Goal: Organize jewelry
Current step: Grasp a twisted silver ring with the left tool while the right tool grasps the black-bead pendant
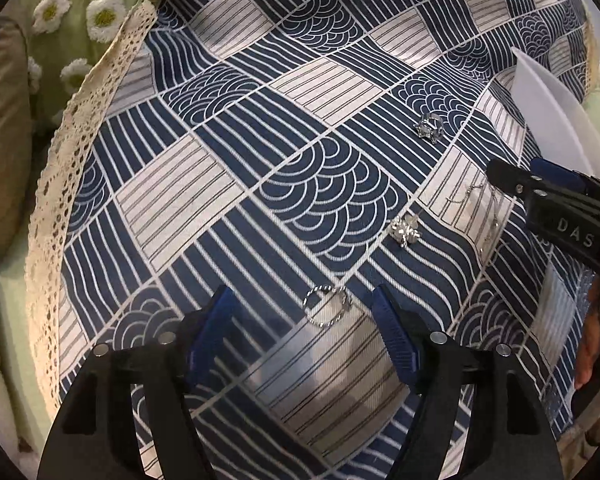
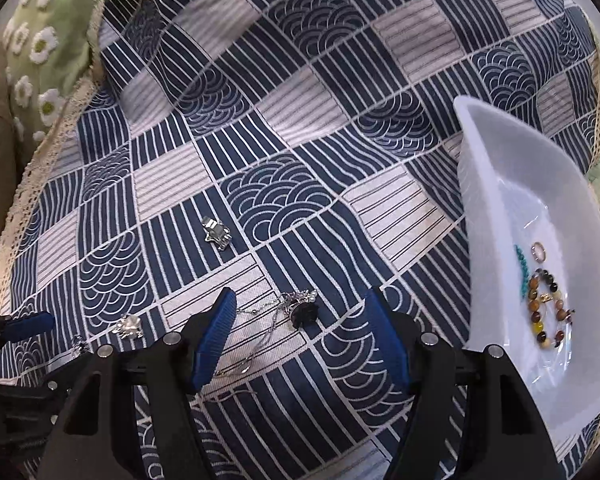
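My left gripper [image 1: 302,312] is open, its blue pads on either side of a thin twisted silver ring [image 1: 327,306] lying on the patterned cloth. A silver flower charm [image 1: 406,232] and a silver star ring [image 1: 430,126] lie farther ahead. My right gripper [image 2: 300,316] is open and low over a thin silver chain with a black bead cluster [image 2: 300,312]. The star ring [image 2: 217,234] and flower charm [image 2: 129,326] also show in the right wrist view. A white tray [image 2: 496,184] at the right holds a brown bead bracelet [image 2: 544,308], a teal bead string [image 2: 522,270] and a small ring [image 2: 539,251].
The blue-and-white patterned cloth [image 1: 228,184] with a lace edge [image 1: 64,168] covers the surface. A green daisy cushion [image 1: 72,12] lies at the far left. The right gripper [image 1: 556,200] reaches in from the right of the left wrist view, in front of the tray [image 1: 548,108].
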Tool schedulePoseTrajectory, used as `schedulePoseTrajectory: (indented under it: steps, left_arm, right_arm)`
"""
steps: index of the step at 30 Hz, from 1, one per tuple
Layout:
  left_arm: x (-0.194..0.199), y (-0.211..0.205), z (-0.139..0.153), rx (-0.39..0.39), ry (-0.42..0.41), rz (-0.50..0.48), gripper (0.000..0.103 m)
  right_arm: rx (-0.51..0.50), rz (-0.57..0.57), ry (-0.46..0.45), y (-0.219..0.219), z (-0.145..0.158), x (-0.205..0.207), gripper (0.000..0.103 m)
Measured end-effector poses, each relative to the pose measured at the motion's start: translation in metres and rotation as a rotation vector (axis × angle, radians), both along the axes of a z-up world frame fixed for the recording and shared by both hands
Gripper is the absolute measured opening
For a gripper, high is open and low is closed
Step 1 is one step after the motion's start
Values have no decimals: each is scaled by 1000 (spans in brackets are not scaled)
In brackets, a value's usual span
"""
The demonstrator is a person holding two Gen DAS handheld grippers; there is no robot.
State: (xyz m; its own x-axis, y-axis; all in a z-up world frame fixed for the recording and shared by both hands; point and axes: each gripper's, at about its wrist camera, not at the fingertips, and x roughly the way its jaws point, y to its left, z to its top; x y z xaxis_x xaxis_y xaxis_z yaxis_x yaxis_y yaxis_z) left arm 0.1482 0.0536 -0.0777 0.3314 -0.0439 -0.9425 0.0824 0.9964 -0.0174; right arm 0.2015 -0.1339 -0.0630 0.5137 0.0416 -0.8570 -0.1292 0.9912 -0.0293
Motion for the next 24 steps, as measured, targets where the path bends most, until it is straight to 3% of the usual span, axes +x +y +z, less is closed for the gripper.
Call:
schedulePoseTrajectory:
  steps: [3, 7, 8, 10, 18, 24]
  left_arm:
    - [2, -1, -1, 1, -5, 16, 65]
    - [1, 0, 0, 7, -1, 34, 59]
    - [0, 1, 1, 5, 4, 35, 56]
    - [-2, 3, 2, -4, 11, 50, 47]
    - [-6, 9, 3, -15, 13, 89, 22]
    - [-1, 7, 4, -15, 9, 74, 21]
  right_arm:
    - [-15, -13, 9, -1, -4, 5, 64]
    - [17, -21, 58, -7, -9, 9, 41]
    - [1, -24, 58, -7, -9, 9, 31]
    - [-2, -26, 59, -8, -10, 9, 24]
    - [-13, -21, 44, -8, -14, 2, 21]
    - [14, -24, 42, -12, -11, 0, 19]
